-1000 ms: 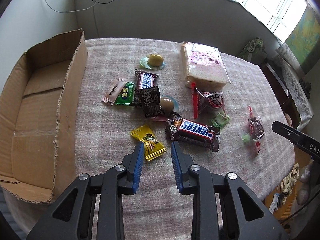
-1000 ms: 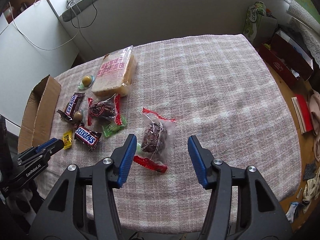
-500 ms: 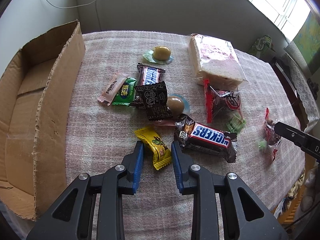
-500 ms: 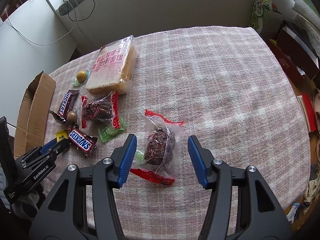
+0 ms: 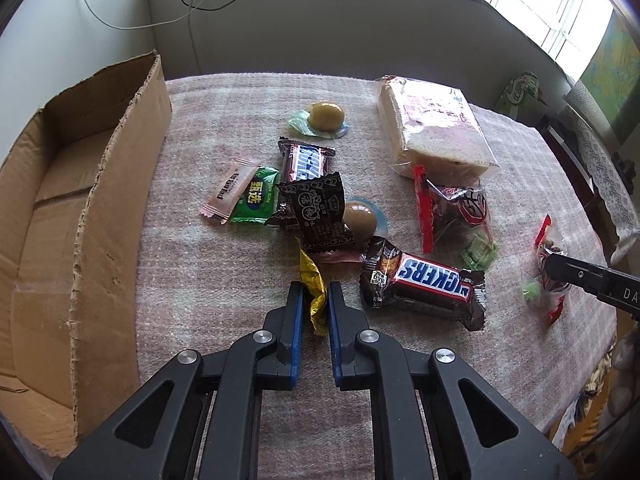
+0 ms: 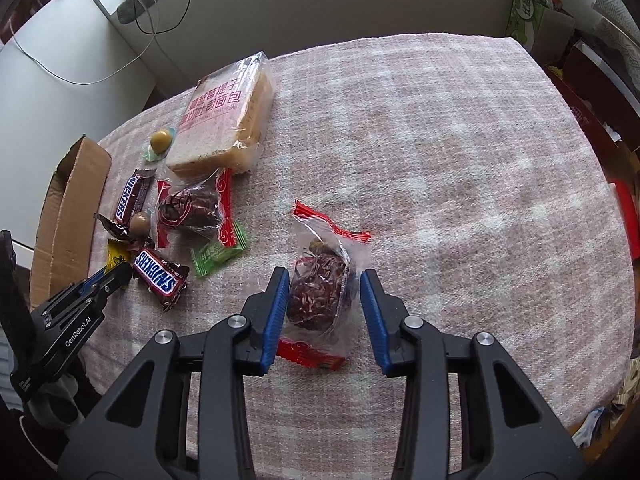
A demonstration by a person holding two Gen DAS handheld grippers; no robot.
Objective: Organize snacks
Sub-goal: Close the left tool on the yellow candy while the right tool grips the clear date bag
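Jaws first: the left gripper (image 5: 315,305) has its two blue-padded jaws pinched onto a yellow candy wrapper (image 5: 313,285), which stands crumpled between them and pokes out beyond the tips. The right gripper (image 6: 324,300) has its jaws spread wide on either side of a clear packet with red ends (image 6: 323,284) holding a dark snack; the left jaw is just beside the packet, the right jaw a little apart from it.

Everything lies on a surface covered by a pinkish plaid cloth (image 6: 460,168). A large open cardboard box (image 5: 80,216) sits at the far left edge. A wrapped loaf of sliced bread (image 5: 434,124) lies at the far side. Just right of the left jaws rests a Snickers bar (image 5: 424,282). Beyond the jaws is a black sweet packet (image 5: 320,210), lying on a second Snickers bar (image 5: 306,160), with a green sachet (image 5: 256,200) to its left. Two small round jelly cups (image 5: 325,117) sit among them.
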